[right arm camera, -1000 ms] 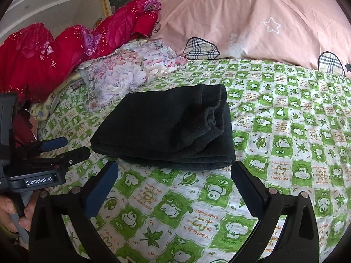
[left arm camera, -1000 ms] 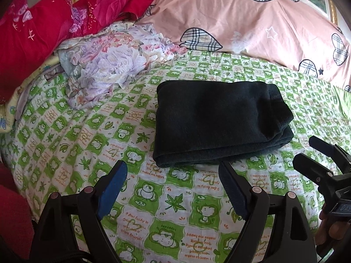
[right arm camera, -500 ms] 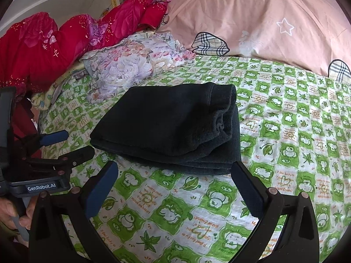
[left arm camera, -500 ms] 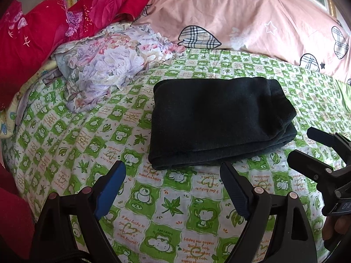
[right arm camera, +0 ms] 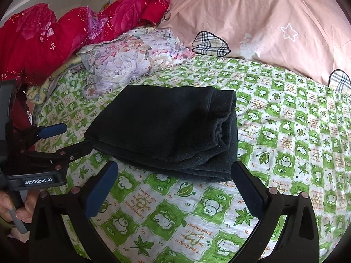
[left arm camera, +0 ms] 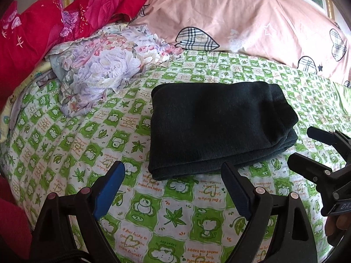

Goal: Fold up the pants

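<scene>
Your pants [left arm camera: 217,129] lie folded into a thick, soft rectangle of dark fleecy knit on the bed [left arm camera: 72,144], whose thin cotton sheet is printed in green and white checks with cartoon animals and leaves. Behind the pants slump a crumpled floral cloth [left arm camera: 103,70], a red quilt [left arm camera: 43,30] and a smooth pink duvet [left arm camera: 252,19] with plaid hearts. Your left hand-held gripper [left arm camera: 173,177] hovers just in front of the pants, blue-padded fingers spread wide, holding nothing. Your right hand-held gripper [right arm camera: 175,179] is likewise released and empty, one pad just beside the bundle's near corner; whether it touches is unclear. Your hands are cut off at the frame edges.
</scene>
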Action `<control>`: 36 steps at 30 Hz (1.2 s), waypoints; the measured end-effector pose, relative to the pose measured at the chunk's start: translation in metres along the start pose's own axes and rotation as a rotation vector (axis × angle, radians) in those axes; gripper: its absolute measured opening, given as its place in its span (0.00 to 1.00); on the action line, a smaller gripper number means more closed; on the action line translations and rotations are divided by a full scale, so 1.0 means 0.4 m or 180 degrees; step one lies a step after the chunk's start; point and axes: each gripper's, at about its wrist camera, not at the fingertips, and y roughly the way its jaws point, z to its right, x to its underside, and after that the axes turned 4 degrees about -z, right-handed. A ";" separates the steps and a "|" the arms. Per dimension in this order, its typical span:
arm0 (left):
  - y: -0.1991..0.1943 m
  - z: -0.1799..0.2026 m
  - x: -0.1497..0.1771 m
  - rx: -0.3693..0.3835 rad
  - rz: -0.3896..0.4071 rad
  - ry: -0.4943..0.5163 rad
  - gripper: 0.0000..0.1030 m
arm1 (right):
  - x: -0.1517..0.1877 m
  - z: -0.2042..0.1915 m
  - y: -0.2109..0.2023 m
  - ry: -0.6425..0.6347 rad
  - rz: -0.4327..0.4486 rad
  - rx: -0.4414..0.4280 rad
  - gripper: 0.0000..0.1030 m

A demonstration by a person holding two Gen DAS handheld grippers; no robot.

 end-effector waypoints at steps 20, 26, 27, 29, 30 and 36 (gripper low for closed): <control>0.007 0.000 0.003 0.0076 -0.0014 -0.0023 0.88 | -0.003 -0.013 0.008 0.0002 0.0012 -0.0058 0.99; 0.001 0.001 0.006 0.0075 0.0013 -0.0030 0.89 | -0.001 -0.010 0.003 0.0047 0.0035 -0.0061 0.99; 0.001 0.001 0.006 0.0075 0.0013 -0.0033 0.89 | 0.000 -0.006 0.003 0.0061 0.0036 -0.0062 0.99; 0.002 0.000 0.006 0.0080 0.0014 -0.0026 0.89 | 0.000 -0.003 0.001 0.0083 0.0043 -0.0061 0.99; 0.001 0.001 0.006 0.0084 0.0015 -0.0023 0.89 | 0.000 -0.001 0.001 0.0090 0.0046 -0.0056 0.99; -0.010 0.008 0.008 0.0107 0.0037 -0.0016 0.89 | 0.001 0.002 0.000 0.0091 0.0047 -0.0046 0.99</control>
